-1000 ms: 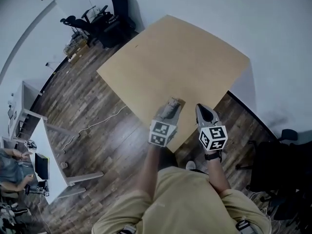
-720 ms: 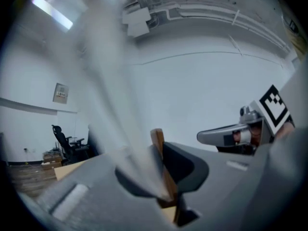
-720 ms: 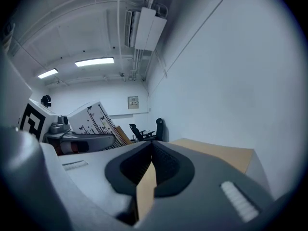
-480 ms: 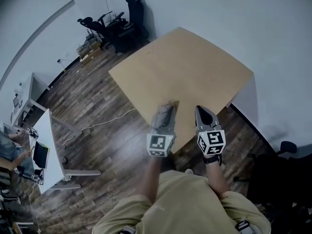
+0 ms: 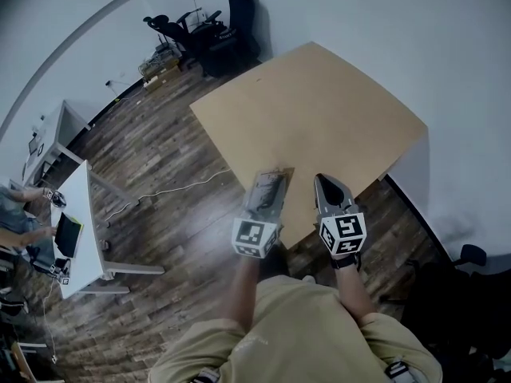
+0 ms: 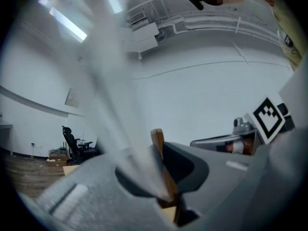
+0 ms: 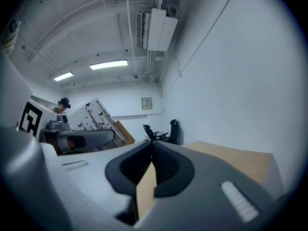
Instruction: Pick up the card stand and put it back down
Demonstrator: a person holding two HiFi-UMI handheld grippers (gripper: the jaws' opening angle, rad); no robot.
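Note:
In the left gripper view the card stand (image 6: pixel 157 137), a small wooden base with a clear sheet (image 6: pixel 108 76) rising from it, is pinched between the jaws of my left gripper (image 6: pixel 161 170). The head view shows that gripper (image 5: pixel 270 183) holding the stand (image 5: pixel 275 174) just over the near edge of the tan wooden table (image 5: pixel 319 110). My right gripper (image 5: pixel 323 182) hovers beside it on the right, shut and empty, its jaws meeting in its own view (image 7: pixel 153 146). That view also catches the stand's patterned card (image 7: pixel 101 119) to its left.
Black office chairs (image 5: pixel 231 14) stand beyond the table's far corner. A white desk (image 5: pixel 80 214) with a person (image 5: pixel 12 206) at it is at the left, and a cable (image 5: pixel 160 198) lies on the wood floor. Another dark chair (image 5: pixel 467 262) stands at the right by the wall.
The head view has swung, so the table sits further right in the picture. The left gripper keeps its hold on the stand and has drifted slightly toward the table's near edge.

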